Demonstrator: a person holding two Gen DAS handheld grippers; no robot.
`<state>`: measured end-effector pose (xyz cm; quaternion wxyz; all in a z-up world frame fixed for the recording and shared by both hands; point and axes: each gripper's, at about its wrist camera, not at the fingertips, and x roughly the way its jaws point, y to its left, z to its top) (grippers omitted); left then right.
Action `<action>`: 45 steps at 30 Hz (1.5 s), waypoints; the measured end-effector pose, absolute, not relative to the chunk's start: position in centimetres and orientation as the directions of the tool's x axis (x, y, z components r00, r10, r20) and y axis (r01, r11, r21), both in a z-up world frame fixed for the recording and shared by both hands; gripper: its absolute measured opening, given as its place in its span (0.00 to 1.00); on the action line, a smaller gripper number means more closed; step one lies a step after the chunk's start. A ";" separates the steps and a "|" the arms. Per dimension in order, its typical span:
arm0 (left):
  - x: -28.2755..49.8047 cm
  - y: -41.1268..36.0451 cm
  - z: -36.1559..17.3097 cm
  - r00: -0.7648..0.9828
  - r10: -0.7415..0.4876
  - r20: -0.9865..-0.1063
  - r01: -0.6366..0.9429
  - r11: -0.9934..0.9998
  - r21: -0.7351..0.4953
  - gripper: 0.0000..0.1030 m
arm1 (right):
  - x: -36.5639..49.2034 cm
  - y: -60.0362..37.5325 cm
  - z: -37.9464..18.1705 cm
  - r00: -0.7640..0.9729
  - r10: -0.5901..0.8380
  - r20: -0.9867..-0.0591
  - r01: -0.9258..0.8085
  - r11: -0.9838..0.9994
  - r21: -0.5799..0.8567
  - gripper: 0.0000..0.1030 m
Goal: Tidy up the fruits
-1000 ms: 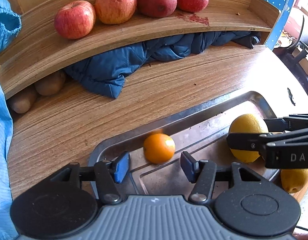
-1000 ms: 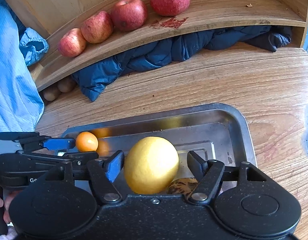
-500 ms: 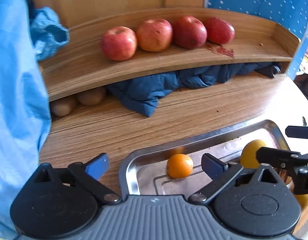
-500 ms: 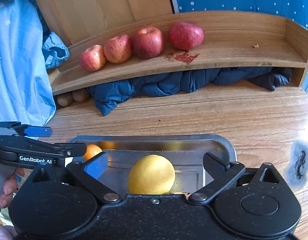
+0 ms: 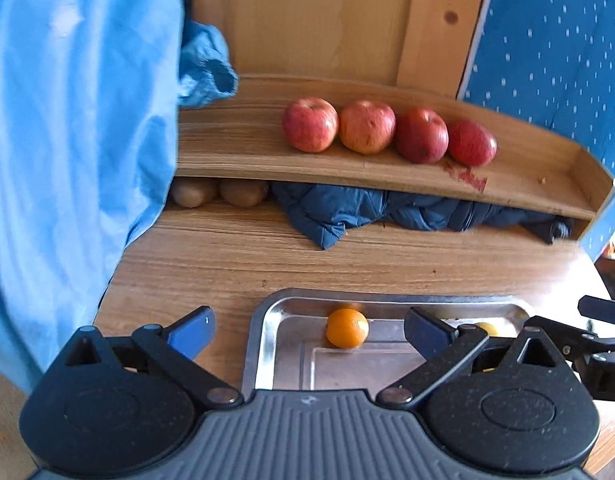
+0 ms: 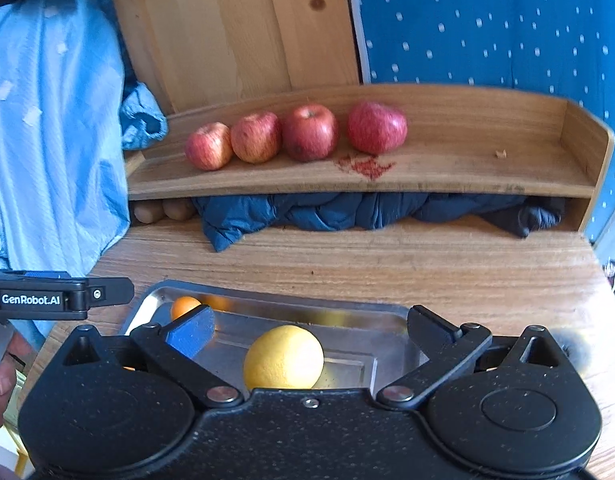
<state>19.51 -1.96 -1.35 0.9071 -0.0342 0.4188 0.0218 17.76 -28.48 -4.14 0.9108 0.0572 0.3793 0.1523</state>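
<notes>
The left gripper was wide spread and held nothing; its blue-padded finger stood over the bare wood of the table, and the other finger over the metal tray. The right gripper was also wide spread and empty. Between its fingers, but touching neither of them, a yellow lemon lay in the tray, close to the gripper body.

A small orange lay in the tray near its far left corner, well apart from the lemon. In the left wrist view a second yellow fruit showed only a little behind the finger, so I cannot tell more about it.

Beyond the tray, a wooden shelf stood at the back of the table. Four red apples were in a row on it, the three on the left touching one another and the fourth just beside them. Some red crumbs lay on the shelf in front of the fourth apple. Under the shelf a dark blue padded jacket was pushed in, and to the left of it two brown kiwis lay side by side. A light blue garment filled the left side of both views. At the lower left edge of the right wrist view a hand was partly seen under the left gripper.
</notes>
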 end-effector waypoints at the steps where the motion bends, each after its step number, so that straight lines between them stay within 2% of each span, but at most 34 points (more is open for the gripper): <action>1: 18.9 -2.1 -1.1 0.655 0.019 -0.756 -0.085 0.995 -0.049 0.99 | 17.4 -28.6 -3.9 0.673 0.325 -0.664 -0.243 0.945 0.217 0.99; 11: 12.8 -3.9 0.4 0.699 0.102 -0.708 -0.201 0.978 -0.057 0.99 | 13.1 -29.4 -2.8 0.707 0.364 -0.606 -0.314 0.930 0.192 0.99; 25: 7.0 -4.2 0.8 0.736 0.156 -0.659 -0.195 0.981 0.014 0.99 | 9.2 -29.5 -2.4 0.703 0.387 -0.597 -0.366 0.916 0.163 0.99; 31: 6.1 -2.9 0.5 0.738 0.136 -0.661 -0.156 0.987 0.029 0.99 | 8.2 -28.6 -2.3 0.720 0.358 -0.594 -0.341 0.929 0.147 0.99; 45: 3.0 0.8 -1.8 0.696 0.007 -0.718 -0.015 1.000 -0.004 0.99 | 2.2 -25.0 -3.8 0.693 0.221 -0.687 -0.171 0.975 0.141 0.99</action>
